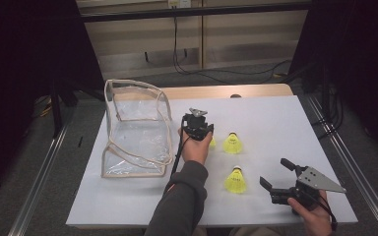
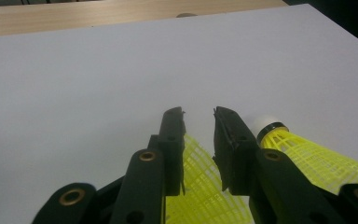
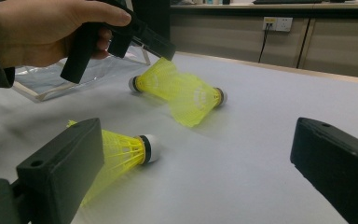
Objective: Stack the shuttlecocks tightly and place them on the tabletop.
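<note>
High view: the left claw (image 1: 204, 132) points down at the white worktop (image 1: 275, 118), directly over a yellow shuttlecock (image 1: 212, 142) of which a sliver shows beside the hand. A second shuttlecock (image 1: 233, 143) lies just to its right, and a third shuttlecock (image 1: 236, 181) lies nearer the person. A clear plastic bag (image 1: 137, 129) stands open at the worktop's left side. The right claw (image 1: 276, 173) hovers near the front right corner, jaws spread wide, holding nothing.

Left gripper view: the left claw (image 2: 199, 126) has its jaws narrowly parted, with the yellow mesh skirt of the shuttlecock (image 2: 200, 182) between them. Whether the pads press on it cannot be told. The second shuttlecock (image 2: 307, 156) lies just beside the right jaw.

Right gripper view: the right claw (image 3: 196, 154) stands wide open and empty. The third shuttlecock (image 3: 121, 151) lies by its left jaw. Farther off, the left claw (image 3: 161, 53) meets the skirt of the first shuttlecock (image 3: 156, 80).
</note>
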Demonstrator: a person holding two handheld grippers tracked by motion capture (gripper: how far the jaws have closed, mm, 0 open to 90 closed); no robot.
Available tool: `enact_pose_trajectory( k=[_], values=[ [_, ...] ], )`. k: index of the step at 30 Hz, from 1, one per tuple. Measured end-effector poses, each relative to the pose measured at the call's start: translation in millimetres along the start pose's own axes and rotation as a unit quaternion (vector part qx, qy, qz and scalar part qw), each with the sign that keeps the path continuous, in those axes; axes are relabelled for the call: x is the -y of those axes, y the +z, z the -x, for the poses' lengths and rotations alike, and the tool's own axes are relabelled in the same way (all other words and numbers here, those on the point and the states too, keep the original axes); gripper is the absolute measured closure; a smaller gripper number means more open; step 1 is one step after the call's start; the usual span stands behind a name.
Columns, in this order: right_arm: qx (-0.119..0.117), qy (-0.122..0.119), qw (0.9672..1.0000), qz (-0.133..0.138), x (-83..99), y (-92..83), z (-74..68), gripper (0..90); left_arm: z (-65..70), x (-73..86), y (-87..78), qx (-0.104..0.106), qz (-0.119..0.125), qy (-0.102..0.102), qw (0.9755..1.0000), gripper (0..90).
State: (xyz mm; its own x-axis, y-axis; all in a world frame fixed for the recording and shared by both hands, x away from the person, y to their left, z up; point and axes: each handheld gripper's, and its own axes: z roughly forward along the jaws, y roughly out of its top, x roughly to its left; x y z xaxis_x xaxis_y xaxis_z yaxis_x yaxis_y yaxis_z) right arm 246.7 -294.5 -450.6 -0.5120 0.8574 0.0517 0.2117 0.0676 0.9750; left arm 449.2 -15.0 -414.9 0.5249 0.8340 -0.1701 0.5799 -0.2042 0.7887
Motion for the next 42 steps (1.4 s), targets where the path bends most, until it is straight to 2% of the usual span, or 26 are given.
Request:
enact_pose_trajectory(
  k=[8, 20, 32, 35, 42],
  values=[
    [0.000, 0.000, 1.0000, -0.001, -0.1, 0.2, -0.7, 2.1, -0.5, -0.5, -1.7, 0.001, 0.001, -0.004, 1.0000, 69.2],
    [0.000, -0.001, 1.0000, 0.000, -0.1, -0.1, 0.0, 2.1, 0.9, 2.7, 2.0, 0.018, -0.018, 0.000, 0.9997, 72.3],
    [-0.001, 0.000, 1.0000, -0.001, -0.2, 0.2, -0.8, 2.1, -1.6, 3.5, -7.8, 0.023, -0.017, 0.006, 0.9996, 75.1],
    [-0.001, -0.001, 1.0000, 0.001, -0.1, 0.4, -0.9, 2.1, -2.3, 3.9, -9.1, 0.022, -0.014, 0.001, 0.9997, 75.1],
    [-0.001, -0.001, 1.0000, 0.000, 0.0, 0.6, -0.9, 2.1, -1.4, 5.2, -9.4, 0.028, -0.017, 0.005, 0.9995, 75.2]
  ],
)
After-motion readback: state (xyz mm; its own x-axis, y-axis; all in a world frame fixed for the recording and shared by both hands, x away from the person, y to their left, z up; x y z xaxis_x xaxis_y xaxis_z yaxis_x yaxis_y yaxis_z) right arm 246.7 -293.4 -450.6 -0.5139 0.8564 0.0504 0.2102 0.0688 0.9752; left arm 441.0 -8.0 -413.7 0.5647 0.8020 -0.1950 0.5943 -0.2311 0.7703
